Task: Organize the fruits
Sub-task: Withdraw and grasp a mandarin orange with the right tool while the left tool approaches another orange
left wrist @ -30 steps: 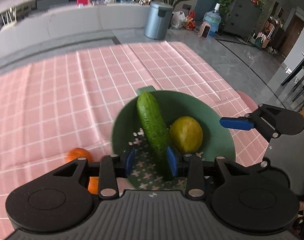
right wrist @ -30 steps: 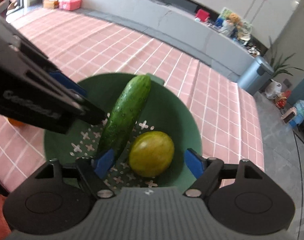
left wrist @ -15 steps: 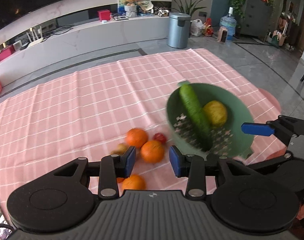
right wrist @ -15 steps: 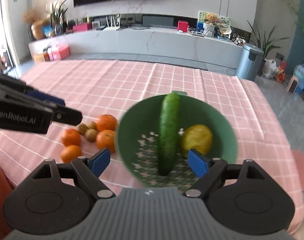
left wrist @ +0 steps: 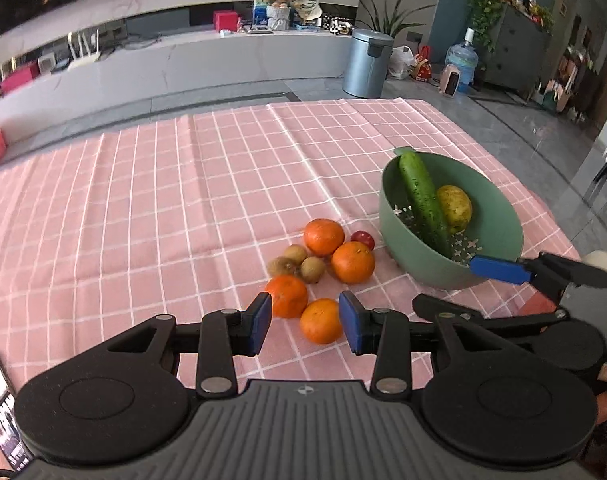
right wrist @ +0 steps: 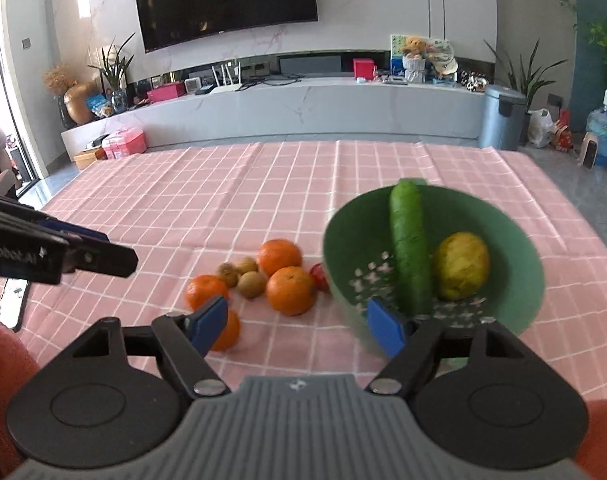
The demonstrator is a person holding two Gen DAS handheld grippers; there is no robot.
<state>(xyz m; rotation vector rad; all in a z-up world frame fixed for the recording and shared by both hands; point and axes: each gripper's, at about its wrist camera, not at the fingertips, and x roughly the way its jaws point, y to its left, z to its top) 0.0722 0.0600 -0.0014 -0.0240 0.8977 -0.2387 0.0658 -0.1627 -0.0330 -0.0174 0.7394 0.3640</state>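
Observation:
A green colander bowl [left wrist: 499,216] [right wrist: 515,240] holds a cucumber [left wrist: 423,200] [right wrist: 409,240] and a yellow-green fruit [left wrist: 455,208] [right wrist: 461,266]. Left of it on the pink checked cloth lie several oranges [left wrist: 353,262] [right wrist: 291,290], three kiwis [left wrist: 313,269] [right wrist: 252,283] and a small red fruit [left wrist: 362,239] [right wrist: 319,276]. My left gripper [left wrist: 305,326] is open and empty, held above the nearest oranges. My right gripper [right wrist: 297,326] is open and empty, near the bowl's front rim; one of its fingers [left wrist: 499,270] shows in the left wrist view.
The pink checked cloth [left wrist: 183,200] covers the table, with its right edge just beyond the bowl. A phone [left wrist: 1,408] [right wrist: 11,304] lies at the table's near left edge. A grey bin [left wrist: 367,62] and a low white counter [right wrist: 303,108] stand beyond the table.
Both grippers have pulled back and up from the bowl. The cucumber, between the left fingers a second ago, lies in the bowl. The loose fruit has come into view.

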